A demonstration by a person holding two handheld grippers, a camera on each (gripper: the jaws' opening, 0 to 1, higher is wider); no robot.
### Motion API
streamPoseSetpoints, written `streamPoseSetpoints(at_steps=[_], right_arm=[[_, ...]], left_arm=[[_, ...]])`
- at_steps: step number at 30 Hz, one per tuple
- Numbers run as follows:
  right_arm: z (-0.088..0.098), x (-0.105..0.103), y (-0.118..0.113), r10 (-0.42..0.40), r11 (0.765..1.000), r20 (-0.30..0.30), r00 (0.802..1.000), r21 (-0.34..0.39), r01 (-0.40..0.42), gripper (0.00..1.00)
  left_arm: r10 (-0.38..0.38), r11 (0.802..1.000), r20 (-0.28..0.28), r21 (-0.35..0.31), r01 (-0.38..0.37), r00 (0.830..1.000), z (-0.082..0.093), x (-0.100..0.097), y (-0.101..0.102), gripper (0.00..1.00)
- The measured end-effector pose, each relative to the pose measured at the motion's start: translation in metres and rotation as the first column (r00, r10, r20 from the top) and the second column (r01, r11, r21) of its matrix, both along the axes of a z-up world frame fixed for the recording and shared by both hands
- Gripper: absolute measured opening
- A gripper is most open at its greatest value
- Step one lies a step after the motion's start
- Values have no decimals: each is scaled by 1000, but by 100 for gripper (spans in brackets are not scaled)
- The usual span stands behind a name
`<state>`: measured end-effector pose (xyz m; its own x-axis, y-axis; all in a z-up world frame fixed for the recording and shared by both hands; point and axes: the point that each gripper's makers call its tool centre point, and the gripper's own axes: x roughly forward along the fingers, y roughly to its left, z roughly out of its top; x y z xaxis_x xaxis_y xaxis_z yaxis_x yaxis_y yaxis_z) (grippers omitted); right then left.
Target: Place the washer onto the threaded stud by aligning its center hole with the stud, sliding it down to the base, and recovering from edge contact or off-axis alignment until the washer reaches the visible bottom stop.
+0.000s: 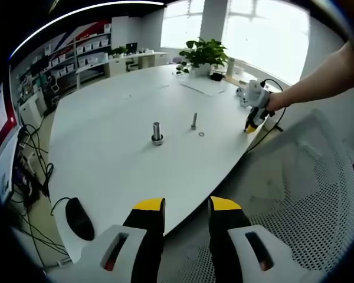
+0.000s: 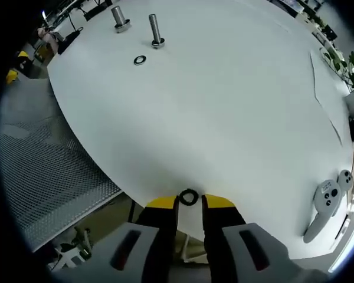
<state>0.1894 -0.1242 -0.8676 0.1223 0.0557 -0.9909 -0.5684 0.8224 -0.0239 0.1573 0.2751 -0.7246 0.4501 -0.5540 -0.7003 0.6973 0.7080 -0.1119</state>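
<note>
Right gripper view: controller (image 2: 325, 203) (table edge (image 2: 94, 141))

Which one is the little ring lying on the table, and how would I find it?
Start at the big white table, then find the two metal bolts standing upright: a fat bolt and a thin bolt. Close beside the thin one lies the loose washer. It is flat with a hole, whereas the bolts stand tall, and the dark ring sits between the right gripper tips.
</note>
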Motion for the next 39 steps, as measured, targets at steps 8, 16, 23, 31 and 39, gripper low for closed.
streamPoseSetpoints(at_steps=[8,16,23,31,39], right_arm=[[-1,1,0,-10,1000,-7,1000,-12,10,16],[-1,1,2,34,999,11,999,-43,-33,14],[1,14,22,43,999,36,998,-13,-43,14],[19,48,57,95,995,85,992,30,-98,14],[30,67,76,124,990,122,985,45,-131,14]], left_arm=[[1,1000,1,1,-1,1000,0,0,1,27],[2,1000,1,1,-2,1000,0,0,1,27],[0,1000,-1,2,0,1000,0,0,1,27],[4,1000,0,3,-4,1000,-1,0,2,27],[13,1000,5,-2,-13,1000,1,1,2,27]])
